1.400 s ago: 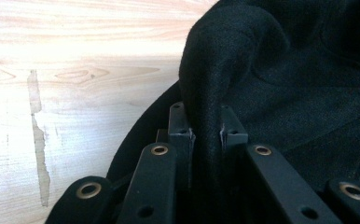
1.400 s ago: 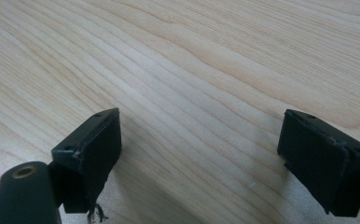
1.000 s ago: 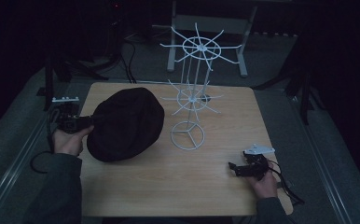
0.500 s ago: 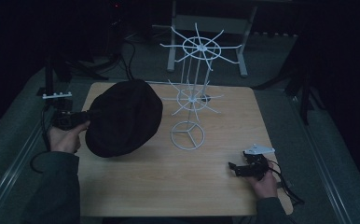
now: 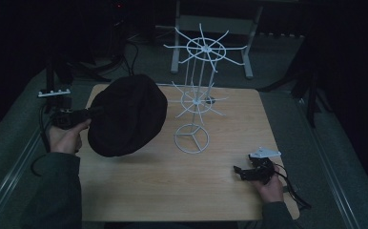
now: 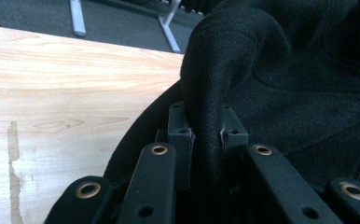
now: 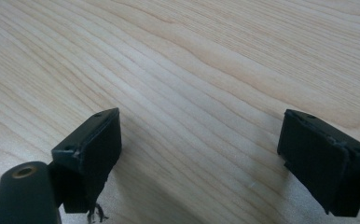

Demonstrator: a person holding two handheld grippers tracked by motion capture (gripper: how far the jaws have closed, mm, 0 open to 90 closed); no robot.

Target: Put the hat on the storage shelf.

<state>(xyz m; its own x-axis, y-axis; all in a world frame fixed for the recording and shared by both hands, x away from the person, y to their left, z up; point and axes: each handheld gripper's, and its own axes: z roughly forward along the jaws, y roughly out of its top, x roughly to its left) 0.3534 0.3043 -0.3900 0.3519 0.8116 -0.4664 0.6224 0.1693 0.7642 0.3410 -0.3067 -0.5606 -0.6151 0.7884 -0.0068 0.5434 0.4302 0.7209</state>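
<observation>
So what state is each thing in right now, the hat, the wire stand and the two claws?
Black hat: lifted off the table, edge pinched.
Left claw: shut on the hat's edge.
Right claw: open, empty, low over the table.
White wire stand: upright, nothing hung on it.

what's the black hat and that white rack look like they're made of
The black hat looks like soft matte woven cloth, perhaps wool: fine weave, and it folds where the left tool pinches it. The white rack looks like thin metal wire with a white coating, though the coating is a guess.
</observation>
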